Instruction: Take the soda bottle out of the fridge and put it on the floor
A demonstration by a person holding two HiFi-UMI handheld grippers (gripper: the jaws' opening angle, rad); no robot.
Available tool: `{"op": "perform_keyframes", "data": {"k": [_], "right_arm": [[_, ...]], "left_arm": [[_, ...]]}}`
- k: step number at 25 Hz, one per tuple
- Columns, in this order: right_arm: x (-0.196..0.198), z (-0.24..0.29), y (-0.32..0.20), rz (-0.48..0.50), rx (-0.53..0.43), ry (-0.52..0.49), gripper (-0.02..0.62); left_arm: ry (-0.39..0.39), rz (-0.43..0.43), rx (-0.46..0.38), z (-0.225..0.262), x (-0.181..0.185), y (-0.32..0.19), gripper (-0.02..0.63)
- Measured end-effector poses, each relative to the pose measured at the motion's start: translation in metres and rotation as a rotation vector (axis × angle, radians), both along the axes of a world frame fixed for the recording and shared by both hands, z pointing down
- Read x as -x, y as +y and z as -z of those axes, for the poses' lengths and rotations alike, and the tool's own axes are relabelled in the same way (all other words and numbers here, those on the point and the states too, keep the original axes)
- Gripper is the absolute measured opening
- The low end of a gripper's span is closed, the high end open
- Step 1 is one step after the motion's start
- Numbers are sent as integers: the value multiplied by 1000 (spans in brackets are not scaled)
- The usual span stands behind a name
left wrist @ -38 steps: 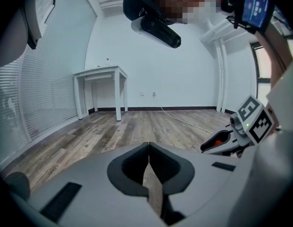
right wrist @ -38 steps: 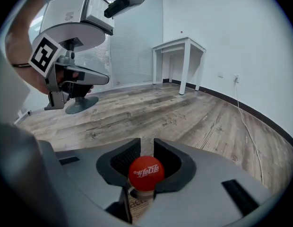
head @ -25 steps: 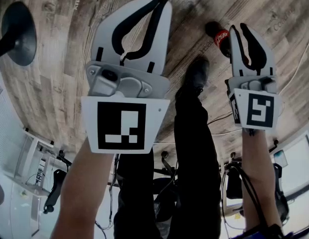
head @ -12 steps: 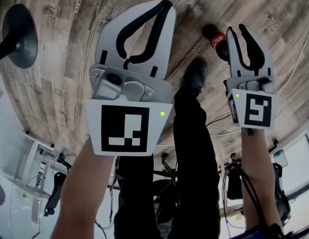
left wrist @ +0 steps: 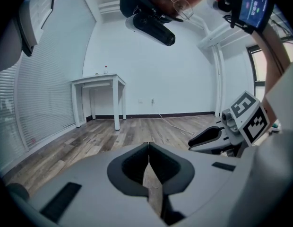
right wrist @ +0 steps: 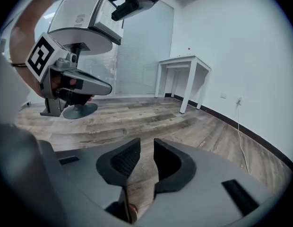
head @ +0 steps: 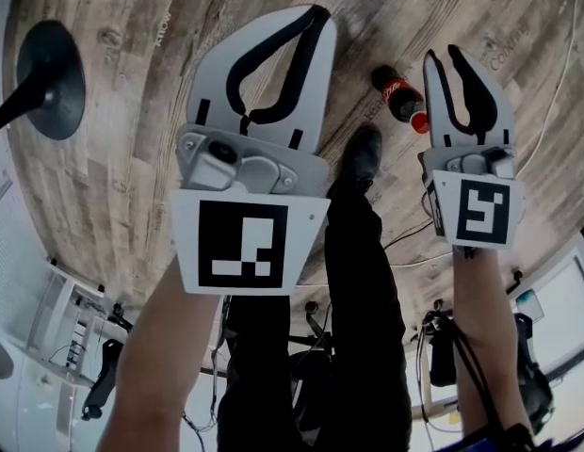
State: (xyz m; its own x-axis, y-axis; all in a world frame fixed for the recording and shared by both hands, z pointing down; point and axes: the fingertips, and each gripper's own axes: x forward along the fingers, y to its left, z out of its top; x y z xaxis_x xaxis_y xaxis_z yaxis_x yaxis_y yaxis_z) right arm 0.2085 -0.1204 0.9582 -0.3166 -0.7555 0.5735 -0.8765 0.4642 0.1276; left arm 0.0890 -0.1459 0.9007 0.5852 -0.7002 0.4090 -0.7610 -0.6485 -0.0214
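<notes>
We are holding both grippers over the floor (head: 122, 130), whose grey-brown planks are showing a rough, matte grain. The soda bottle (head: 397, 97) is sitting on those planks, just left of the right gripper (head: 443, 59) and outside its fingers, not between them; from above we are not telling whether it is standing or lying. It is a dark, rounded bottle carrying a red label. The right fingers have just been opening and are now standing slightly spread, with only floor showing in the gap. The left gripper (head: 311, 17), well apart from the bottle, is pressing its fingers together at the tips. Both are smooth pale-grey shells lined with black ribbed pads (right wrist: 120, 160).
</notes>
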Motion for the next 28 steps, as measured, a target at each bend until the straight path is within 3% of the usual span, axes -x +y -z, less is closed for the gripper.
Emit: {"op": "perform_keyframes", "data": {"k": [9,15,28], "right_arm": [[14,77,-33,-11,-102,-18,95],[24,160,-58,-21,-216,-28,52],[52,381,-98,-62,-450,-101,14]], "left_arm": [[13,30,-58,66,6,-29,17],[15,49,-105,129,11,-40,18],[29,81,-290,332,24,-65,17]]}}
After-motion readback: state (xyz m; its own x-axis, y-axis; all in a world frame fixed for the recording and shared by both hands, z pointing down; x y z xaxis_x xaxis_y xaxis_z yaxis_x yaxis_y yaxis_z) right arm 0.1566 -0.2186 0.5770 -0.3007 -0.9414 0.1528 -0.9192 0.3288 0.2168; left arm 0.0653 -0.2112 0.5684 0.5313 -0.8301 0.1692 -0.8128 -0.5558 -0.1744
